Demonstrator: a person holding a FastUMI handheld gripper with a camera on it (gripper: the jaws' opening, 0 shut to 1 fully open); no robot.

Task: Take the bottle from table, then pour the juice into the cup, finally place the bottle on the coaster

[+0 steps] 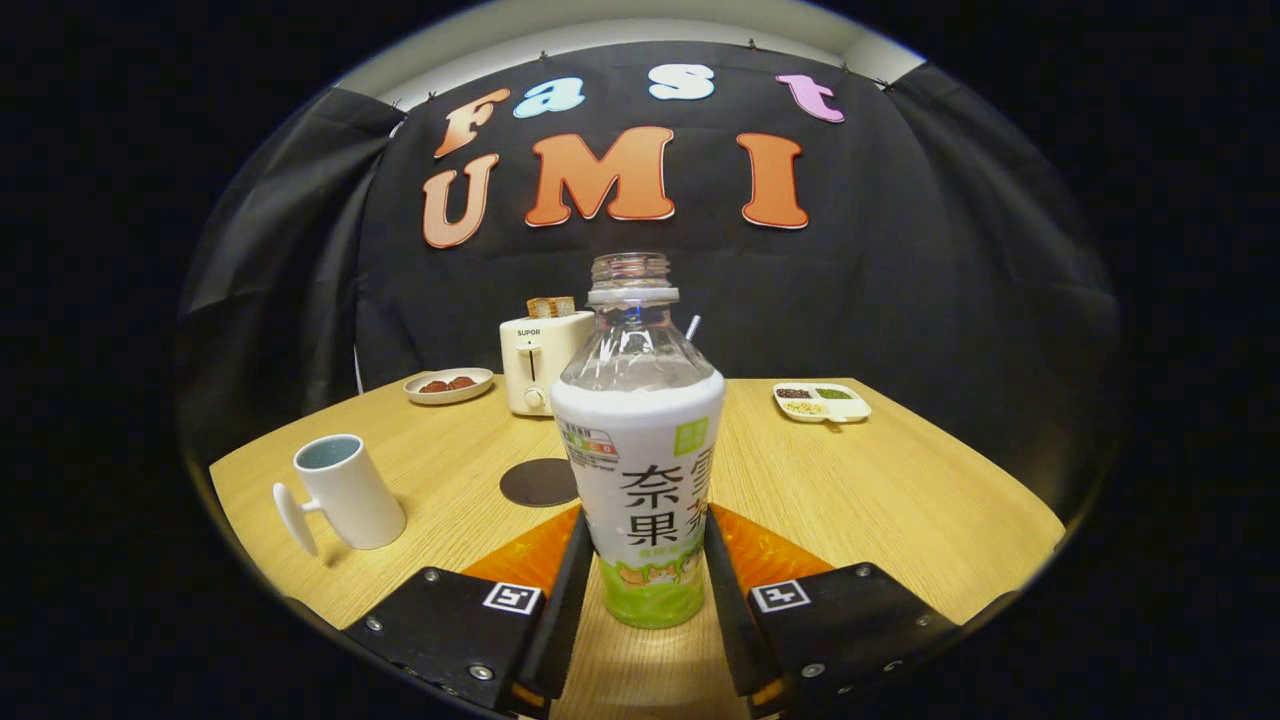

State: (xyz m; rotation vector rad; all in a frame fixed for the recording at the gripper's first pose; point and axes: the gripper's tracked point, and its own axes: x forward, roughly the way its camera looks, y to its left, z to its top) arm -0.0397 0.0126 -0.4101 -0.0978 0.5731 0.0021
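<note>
An uncapped clear bottle (645, 450) with a white and green label stands upright between my two fingers. My gripper (648, 525) is shut on the bottle, one black finger pressing each side of its lower label. The bottle's base is at the wooden table (880, 490); I cannot tell whether it rests on it. A white cup (345, 492) with its handle towards me stands ahead and to the left of the fingers. A dark round coaster (538, 482) lies flat just beyond the left finger, between the cup and the bottle.
A white toaster (538, 362) with bread in it stands at the back of the table behind the bottle. Left of it is a small plate (448, 385) with red pieces. A divided white dish (822, 402) of grains sits at the back right.
</note>
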